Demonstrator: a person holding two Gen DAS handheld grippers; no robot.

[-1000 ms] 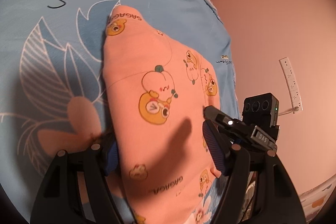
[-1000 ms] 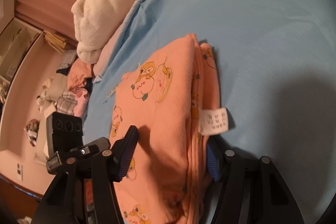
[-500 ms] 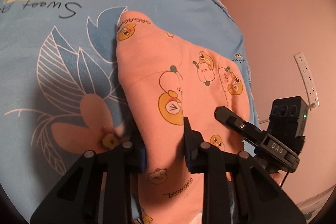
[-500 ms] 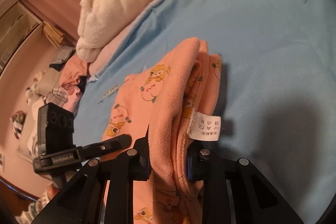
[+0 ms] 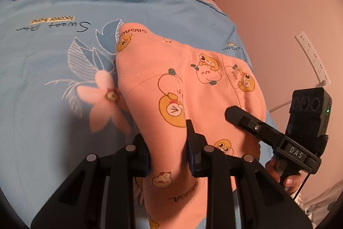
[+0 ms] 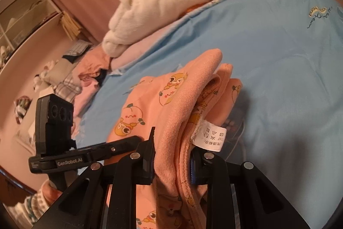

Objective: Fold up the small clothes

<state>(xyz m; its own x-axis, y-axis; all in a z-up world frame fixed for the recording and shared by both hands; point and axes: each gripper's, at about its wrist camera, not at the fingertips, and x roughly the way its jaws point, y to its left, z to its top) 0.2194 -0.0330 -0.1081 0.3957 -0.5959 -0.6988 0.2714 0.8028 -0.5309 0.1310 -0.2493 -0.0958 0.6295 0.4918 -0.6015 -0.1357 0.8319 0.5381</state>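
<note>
Light blue bedsheet with a leaf and pink flower print [image 5: 53,100] fills most of both views; it covers the bed and serves as the folding surface. A white fluffy plush blanket [image 6: 158,5] is heaped at the upper centre of the right wrist view, off the sheet's far edge.

Peach cotton child's garment with cartoon fruit and duck print [image 5: 171,83] lies centre frame in both views, already doubled into several layers, its near end raised off the sheet. White care label [image 6: 211,136] hangs from the seam at lower centre of the right wrist view.

Left gripper [image 5: 168,151], lower centre of its own view: jaws narrow, clamped across the near fold of the garment. Right gripper [image 6: 172,156], lower centre of its view: jaws likewise pinched on the thick stacked edge just below the label. Each gripper shows in the other's view as a black bar lying beside the cloth.

Change: a second ago both pairs of jaws stood wide, straddling the cloth as it lay flat. Half a second ago they had closed. Now the near end is lifted and the cameras see further up the bed.

Reading: the grasp is secured at both corners. The next fold probably carries this end over toward the far end. Risk: inner layers slipping out of the thick pinch.
</note>
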